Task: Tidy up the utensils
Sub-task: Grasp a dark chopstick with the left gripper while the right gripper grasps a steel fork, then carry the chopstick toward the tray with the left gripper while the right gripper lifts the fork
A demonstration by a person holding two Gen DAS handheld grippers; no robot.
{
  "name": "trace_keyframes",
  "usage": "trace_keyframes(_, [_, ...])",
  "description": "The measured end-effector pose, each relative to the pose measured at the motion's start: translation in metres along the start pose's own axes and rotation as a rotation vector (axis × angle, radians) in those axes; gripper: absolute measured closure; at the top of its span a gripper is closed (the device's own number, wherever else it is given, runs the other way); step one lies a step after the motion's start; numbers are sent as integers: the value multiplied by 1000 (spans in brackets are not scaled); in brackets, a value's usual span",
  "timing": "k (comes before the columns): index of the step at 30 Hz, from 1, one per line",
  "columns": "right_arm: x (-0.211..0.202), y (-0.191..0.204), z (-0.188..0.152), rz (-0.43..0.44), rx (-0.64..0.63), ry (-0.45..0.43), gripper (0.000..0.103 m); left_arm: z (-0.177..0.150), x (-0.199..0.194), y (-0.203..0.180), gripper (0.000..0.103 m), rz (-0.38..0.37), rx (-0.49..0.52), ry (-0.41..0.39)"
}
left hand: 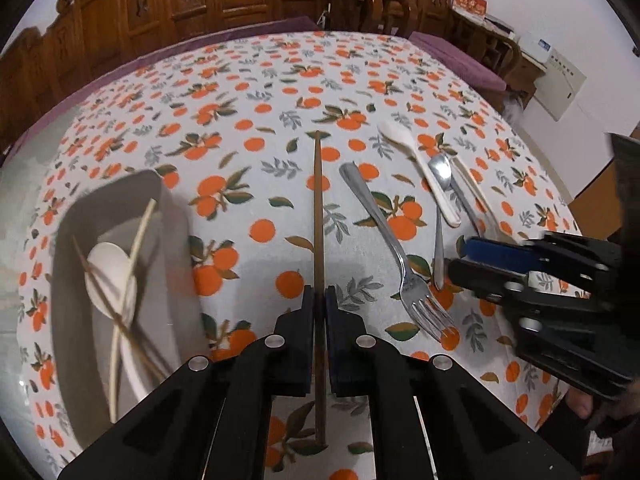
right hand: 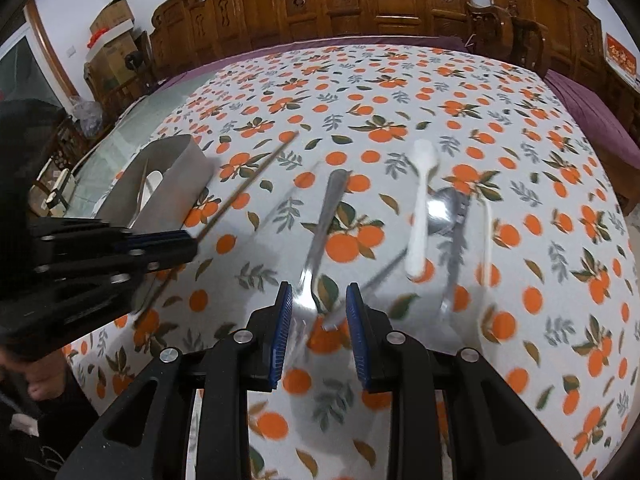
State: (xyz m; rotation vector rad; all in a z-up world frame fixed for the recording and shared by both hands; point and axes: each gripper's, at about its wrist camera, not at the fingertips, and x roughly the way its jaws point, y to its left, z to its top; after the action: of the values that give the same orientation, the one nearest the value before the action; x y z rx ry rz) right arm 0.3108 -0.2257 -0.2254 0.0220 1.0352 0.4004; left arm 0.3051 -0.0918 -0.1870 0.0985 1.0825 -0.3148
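Left wrist view: the left gripper (left hand: 319, 300) has its jaws clamped on a slim brown wooden chopstick (left hand: 318, 216), gripped near one end so that most of its length projects forward over the table. Held so far from its middle, the smooth round stick could probably pivot or slip between the pads, and its long free end could knock the rim of the grey rectangular tray (left hand: 120, 200) at left, which already holds a white spoon and several thin sticks. A polished steel fork (left hand: 384, 232), a metal spoon (left hand: 440, 184) and a white plastic spoon (left hand: 416, 160) lie on the orange-printed tablecloth (left hand: 248, 128), near one another. Right wrist view: the right gripper (right hand: 320, 308) has its ribbed blue pads apart, straddling the fork (right hand: 320, 236) near its tines without visibly pressing it. The thin, flat, glossy fork may skid away if the pads close off-centre. The picture is blurred, so contact is uncertain.
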Motion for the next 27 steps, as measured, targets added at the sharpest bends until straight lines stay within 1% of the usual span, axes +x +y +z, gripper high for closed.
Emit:
trace_keyframes(9, [38,6,18,1,8,57,73,1,-25,14,99,4,-13,-45])
trace_keyframes(12, [48,8,20,-25,5,74,73,0,-32,18,99,4,-18,-57])
trace_keyframes(17, [52,13,25,-63,-16,77,74,-1,-44,24,99,8,-25,-80])
trace_keyframes(18, [54,16,26,-83,-27,82,75,-1,-46,25,99,8,-25,-83])
trace_keyframes(20, [55,17,27,-111,-32,88,79,-1,-49,26,99,7,-27,-91])
trace_keyframes(24, [56,14,30,-138,0,95,87,-3,-57,26,99,5,-25,-103])
trace_keyframes(27, [57,14,30,-150,0,95,88,-5,-63,26,99,6,-24,-112])
